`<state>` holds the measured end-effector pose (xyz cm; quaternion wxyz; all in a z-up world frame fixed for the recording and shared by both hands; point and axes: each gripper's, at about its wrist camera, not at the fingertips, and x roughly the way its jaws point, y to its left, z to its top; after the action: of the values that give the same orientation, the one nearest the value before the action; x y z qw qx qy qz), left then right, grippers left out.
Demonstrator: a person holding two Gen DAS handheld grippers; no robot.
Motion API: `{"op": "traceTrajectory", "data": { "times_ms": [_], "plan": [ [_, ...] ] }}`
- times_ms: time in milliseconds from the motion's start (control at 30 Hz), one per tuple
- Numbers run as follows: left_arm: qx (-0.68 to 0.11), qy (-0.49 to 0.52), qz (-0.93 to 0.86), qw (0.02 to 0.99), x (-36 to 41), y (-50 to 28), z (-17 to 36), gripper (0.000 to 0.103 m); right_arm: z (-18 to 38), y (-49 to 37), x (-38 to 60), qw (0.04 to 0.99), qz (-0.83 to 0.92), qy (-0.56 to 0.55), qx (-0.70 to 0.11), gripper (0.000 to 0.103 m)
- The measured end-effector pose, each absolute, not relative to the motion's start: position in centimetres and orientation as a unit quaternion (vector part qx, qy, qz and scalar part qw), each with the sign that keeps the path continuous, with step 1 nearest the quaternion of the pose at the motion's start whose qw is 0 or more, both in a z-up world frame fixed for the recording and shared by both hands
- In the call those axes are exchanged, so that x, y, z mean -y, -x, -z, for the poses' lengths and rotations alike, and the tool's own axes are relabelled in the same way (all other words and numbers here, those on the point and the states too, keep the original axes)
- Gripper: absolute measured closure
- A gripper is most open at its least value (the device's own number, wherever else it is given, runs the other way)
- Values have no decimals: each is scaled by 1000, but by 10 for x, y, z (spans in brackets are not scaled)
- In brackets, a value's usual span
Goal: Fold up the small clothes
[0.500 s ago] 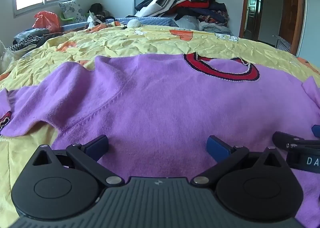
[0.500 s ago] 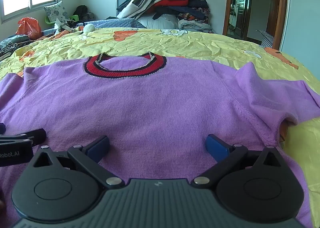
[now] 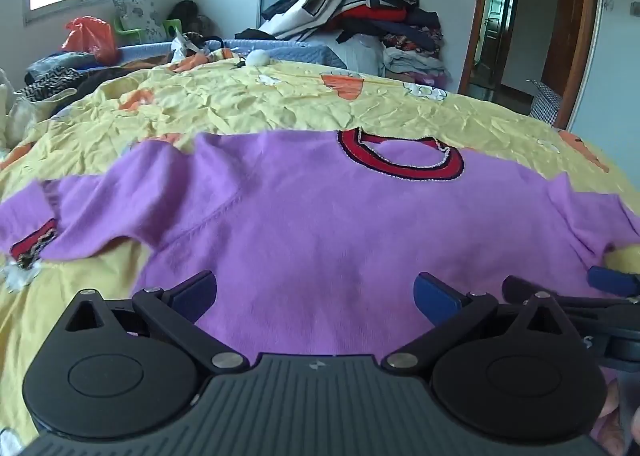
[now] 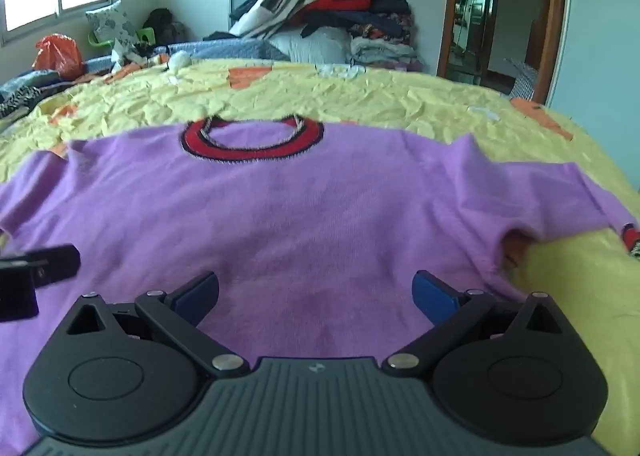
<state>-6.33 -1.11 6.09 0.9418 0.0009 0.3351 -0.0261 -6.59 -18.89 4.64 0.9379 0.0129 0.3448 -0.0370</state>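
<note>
Item: purple sweater (image 3: 320, 224) — spread flat on the yellow bedsheet (image 3: 280, 104), collar away from me.
Left tool (image 3: 315, 294), right tool (image 4: 316, 294) — both spread apart, empty, above its hem.
Risk: I pinch bedsheet along with knit, dragging both.

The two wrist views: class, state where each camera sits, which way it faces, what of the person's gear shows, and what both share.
Left wrist: on the left gripper, facing across the purple sweater toward the clothes pile; open fingers, right gripper at right edge.
Right wrist: on the right gripper, same heading; open fingers, left gripper at left edge.
Shared: sweater, red collar, yellow bedsheet, doorway.
</note>
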Motion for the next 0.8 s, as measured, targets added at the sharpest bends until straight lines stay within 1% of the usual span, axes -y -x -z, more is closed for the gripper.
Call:
{"op": "traceTrajectory", "data": {
  "times_ms": [400, 800],
  "plan": [
    [-346, -8, 21, 938, 3, 108, -85, 0, -99, 118, 176, 944, 31, 11, -328, 0],
    [-331, -17, 17, 943, 9, 138, -112, 0, -125, 155, 174, 948, 26, 7, -316, 0]
  ]
}}
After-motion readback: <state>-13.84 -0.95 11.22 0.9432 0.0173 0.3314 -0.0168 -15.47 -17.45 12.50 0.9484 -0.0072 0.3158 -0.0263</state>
